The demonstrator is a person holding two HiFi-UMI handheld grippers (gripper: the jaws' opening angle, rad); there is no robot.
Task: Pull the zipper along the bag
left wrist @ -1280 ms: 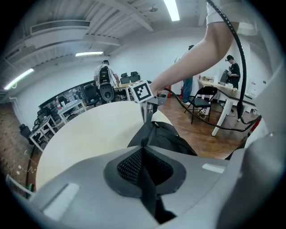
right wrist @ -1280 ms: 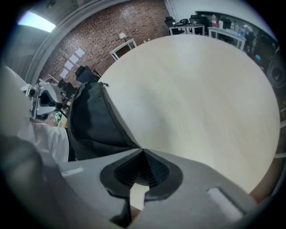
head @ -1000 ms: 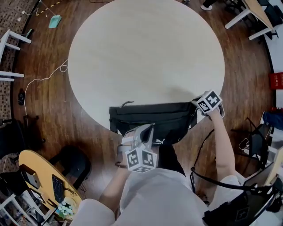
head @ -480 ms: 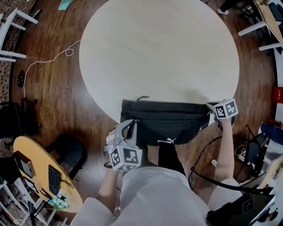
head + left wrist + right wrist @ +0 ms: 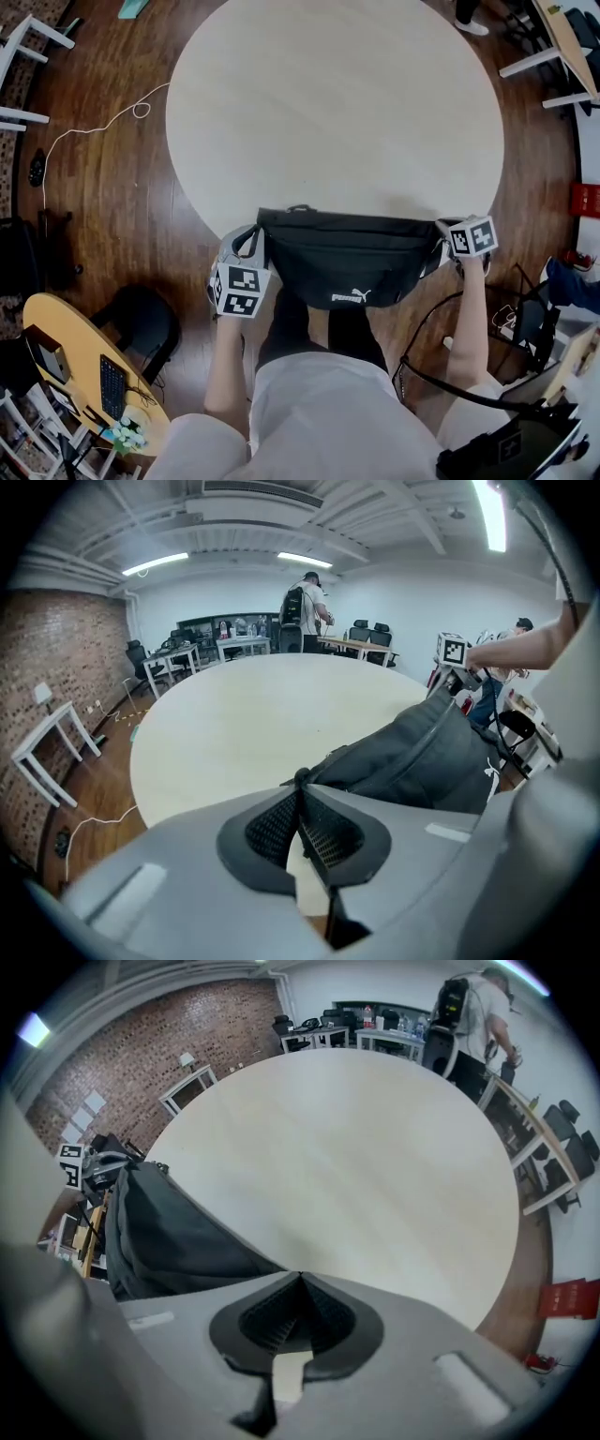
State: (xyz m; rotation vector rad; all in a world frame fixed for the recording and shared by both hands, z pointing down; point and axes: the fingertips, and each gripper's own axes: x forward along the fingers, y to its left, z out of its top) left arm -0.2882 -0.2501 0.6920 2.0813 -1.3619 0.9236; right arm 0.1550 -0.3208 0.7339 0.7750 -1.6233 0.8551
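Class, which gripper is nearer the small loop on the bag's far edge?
Left. The left gripper is shut on the left end of the bag, just beside the loop. The right gripper is at the bag's opposite end, much farther away.

Head camera looks steeply down; tool cameras face each other (sharing the bag [image 5: 347, 258]).

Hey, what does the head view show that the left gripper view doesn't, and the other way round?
Only the head view: the marker cube on the left gripper, and a yellow desk with a keyboard. Only the left gripper view: that gripper's jaws shut on the zipper pull, a brick wall, ceiling lights, a standing person with a backpack. Both: the round table, the black bag, the right gripper holding its far end.
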